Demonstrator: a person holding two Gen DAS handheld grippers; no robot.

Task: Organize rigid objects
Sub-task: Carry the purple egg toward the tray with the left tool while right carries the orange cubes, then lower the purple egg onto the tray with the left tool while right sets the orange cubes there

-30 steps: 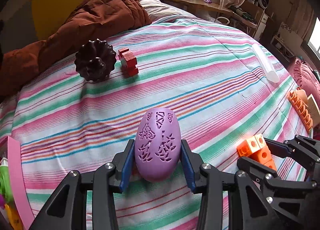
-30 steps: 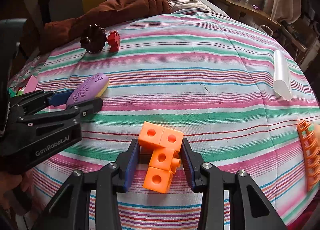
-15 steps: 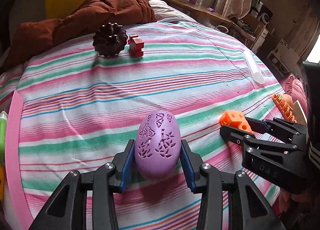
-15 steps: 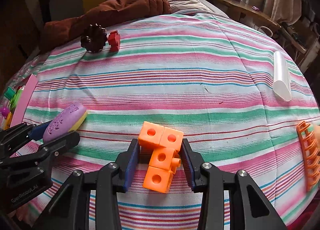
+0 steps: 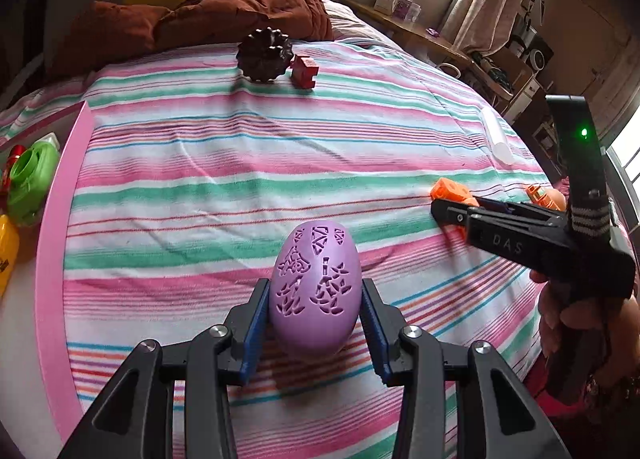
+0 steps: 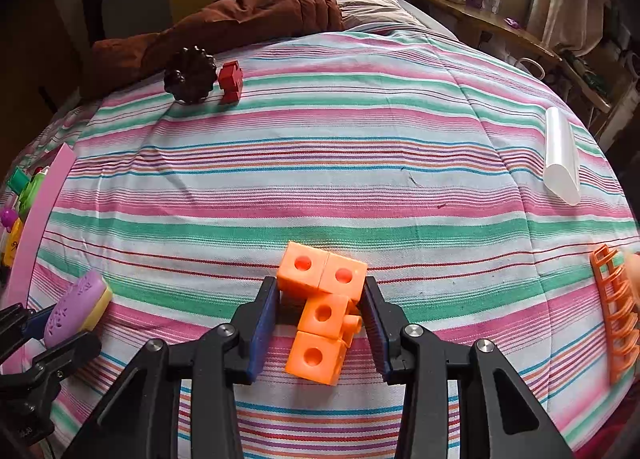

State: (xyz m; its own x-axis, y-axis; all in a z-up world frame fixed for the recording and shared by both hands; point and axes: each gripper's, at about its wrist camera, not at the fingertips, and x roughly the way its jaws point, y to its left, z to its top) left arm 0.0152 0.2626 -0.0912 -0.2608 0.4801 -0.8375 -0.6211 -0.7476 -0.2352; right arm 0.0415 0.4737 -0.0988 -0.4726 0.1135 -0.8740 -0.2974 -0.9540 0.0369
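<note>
Left gripper: I am clamping my left gripper (image 5: 315,329) on the purple egg (image 5: 315,291), both blue pads pressing its sides; its perforated face is pointing up between the fingers.
Right gripper: I am gripping the orange cube cluster (image 6: 322,309) in my right gripper (image 6: 320,323); the pads are squeezing the top pair of linked cubes, the lower cubes hanging back toward the gripper body.
Egg seen from the right: in the right wrist view it is sitting far off to the lower left of my right gripper, showing a yellow underside, pinched in the other gripper's black fingers.
Right gripper seen from the left: it is reaching in from the right of my left gripper, a hand (image 5: 560,319) wrapped around its handle.
Pink tray: its rim (image 5: 60,195) is running along the left of my left gripper, with a green piece (image 5: 30,175) and a yellow piece (image 5: 6,255) lying inside it.
Ahead of both grippers: a dark fluted mould (image 6: 190,75) is sitting far forward, a red block piece (image 6: 231,82) just beside it on its right.
Right of my right gripper: a white half-round tube (image 6: 562,155) is lying forward and right; an orange rack (image 6: 616,311) is lying at the far right edge.
Surface: everything is resting on a striped bedspread (image 6: 340,179).
</note>
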